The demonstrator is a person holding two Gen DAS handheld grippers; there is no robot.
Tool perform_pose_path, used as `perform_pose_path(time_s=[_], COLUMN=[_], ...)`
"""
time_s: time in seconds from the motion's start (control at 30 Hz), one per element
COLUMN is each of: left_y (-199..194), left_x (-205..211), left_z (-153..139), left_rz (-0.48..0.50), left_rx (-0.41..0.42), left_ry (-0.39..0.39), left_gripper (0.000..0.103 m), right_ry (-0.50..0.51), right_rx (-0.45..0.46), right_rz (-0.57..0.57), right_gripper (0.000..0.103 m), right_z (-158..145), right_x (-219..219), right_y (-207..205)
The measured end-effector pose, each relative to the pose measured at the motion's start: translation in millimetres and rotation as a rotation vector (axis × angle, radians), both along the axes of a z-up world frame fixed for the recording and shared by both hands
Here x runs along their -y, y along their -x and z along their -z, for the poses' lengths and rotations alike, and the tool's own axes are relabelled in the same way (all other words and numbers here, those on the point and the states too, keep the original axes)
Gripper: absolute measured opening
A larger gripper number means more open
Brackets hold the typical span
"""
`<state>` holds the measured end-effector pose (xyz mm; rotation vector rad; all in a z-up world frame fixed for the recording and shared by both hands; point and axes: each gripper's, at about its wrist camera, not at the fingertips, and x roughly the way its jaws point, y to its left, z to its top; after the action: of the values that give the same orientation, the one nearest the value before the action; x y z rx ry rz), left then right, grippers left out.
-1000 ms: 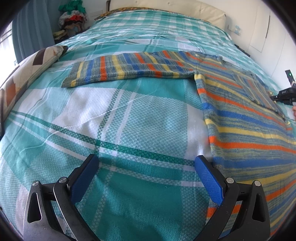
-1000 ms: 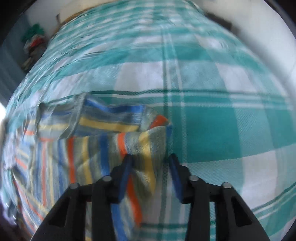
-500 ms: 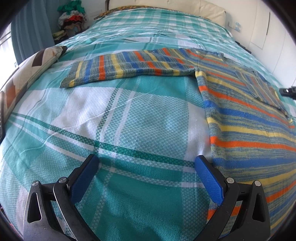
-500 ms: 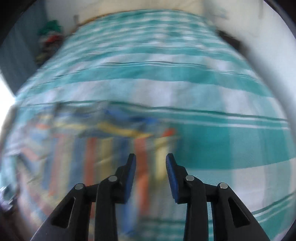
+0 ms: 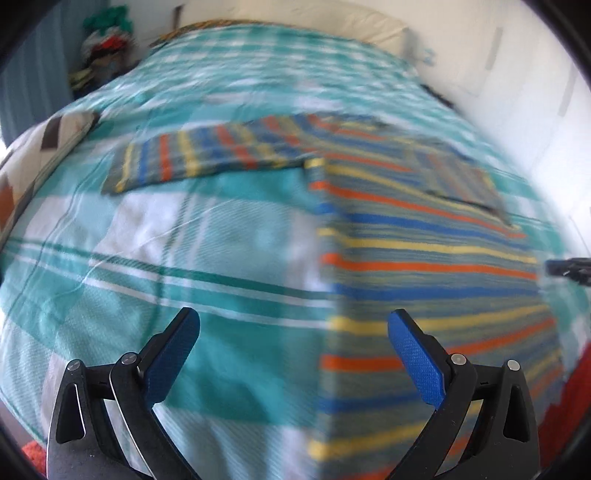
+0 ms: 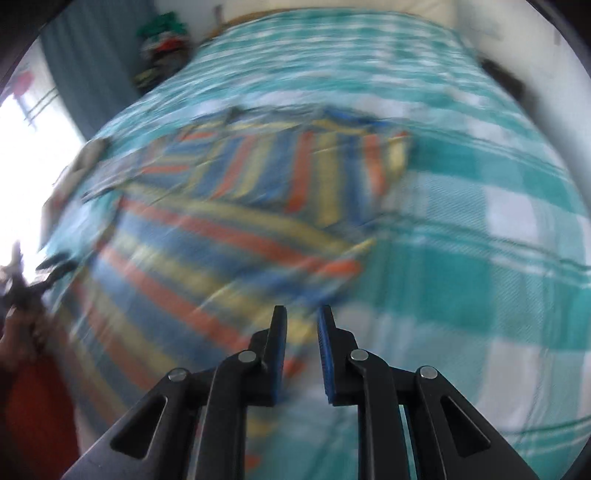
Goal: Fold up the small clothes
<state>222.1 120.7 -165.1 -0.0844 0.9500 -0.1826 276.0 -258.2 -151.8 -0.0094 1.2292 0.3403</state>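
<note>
A small sweater point(image 5: 424, 258) with orange, yellow and blue stripes lies flat on the teal plaid bed cover point(image 5: 221, 258). One sleeve point(image 5: 221, 155) stretches out to the left. The other sleeve point(image 6: 314, 170) lies folded across the sweater's body point(image 6: 221, 236). My left gripper point(image 5: 293, 332) hangs wide open over the cover, just left of the sweater's edge, with nothing between its blue pads. My right gripper point(image 6: 302, 317) hovers above the sweater's near right edge. Its jaws are closing to a narrow gap and nothing is between them. Both views are motion-blurred.
A patterned pillow point(image 5: 37, 147) lies at the bed's left side. A heap of clothes point(image 5: 107, 48) sits at the far left corner, and a cream pillow point(image 5: 351, 22) at the head. A white wall point(image 5: 535, 110) runs along the right. Red fabric point(image 5: 569, 398) shows near the front.
My right gripper let go of the sleeve it was shut on, and the sleeve now lies folded on the body. That gripper pulled back toward the near edge. The left gripper rose slightly.
</note>
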Motion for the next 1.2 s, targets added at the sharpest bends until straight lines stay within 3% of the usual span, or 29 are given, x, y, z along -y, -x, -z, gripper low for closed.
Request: perform_pose_path(time_s=[0.1,0.2,0.23,0.3,0.33,0.37,0.5,0.63,0.73,0.93,1.1,1.2], left_y=[29.5,50.0,55.6,60.0,59.1,57.3,48.9,44.8,40.6,30.0,23.5,17.4], left_x=[34.4,66.6,77.4,87.8,88.8,88.1,78.0,66.7,55.9,30.6,19.7,17.7], left_z=[-5.7,22.5,29.0,24.0,20.8,16.9,7.4,10.4,12.4,9.8,12.9,24.5], left_rz=[0.161,0.291,0.32,0.343,0.342,0.327,0.233,0.178,0.131,0.015,-0.032,-0.056], left_rx=[-0.026,-0.166,-0.174,-0.129,-0.125,-0.124,-0.12,-0.069,-0.053,-0.016,-0.035,-0.096], left_ry=[0.0,-0.049,-0.113,-0.173,-0.159,-0.126,0.04,0.018,-0.017,0.001,0.01,-0.025], left_gripper=[0.102,0.102,0.102,0.102,0.102,0.102,0.102,0.102,0.102,0.102,0.102,0.102], right_ry=[-0.014,0.063,0.072,0.109,0.135,0.155,0.09,0.089,0.092,0.047,0.032,0.028], right_rx=[-0.216,-0.254,-0.251,-0.222,-0.188,-0.127,0.131,0.336,0.343,0.293,0.285,0.283], right_rz=[-0.029,-0.03,-0.023,0.006,0.018,0.027,0.114,0.21,0.237,0.353,0.381,0.368], right_gripper=[0.019,0.019,0.019,0.031,0.053,0.067,0.068,0.074,0.074,0.074,0.074,0.074], right_z=[30.8,37.6,34.4,24.0,17.6,8.3,-26.5,-30.9,-20.1,-10.3,-9.9,-8.8], right_x=[-13.9,-10.1,-7.1,-5.0,-6.7,-10.6,-25.1,-31.0,-28.8,0.3,7.9,4.9], right_y=[44.7,78.5,85.6,96.4,101.1,106.7,119.2,121.5,110.9,115.8,121.5,121.4])
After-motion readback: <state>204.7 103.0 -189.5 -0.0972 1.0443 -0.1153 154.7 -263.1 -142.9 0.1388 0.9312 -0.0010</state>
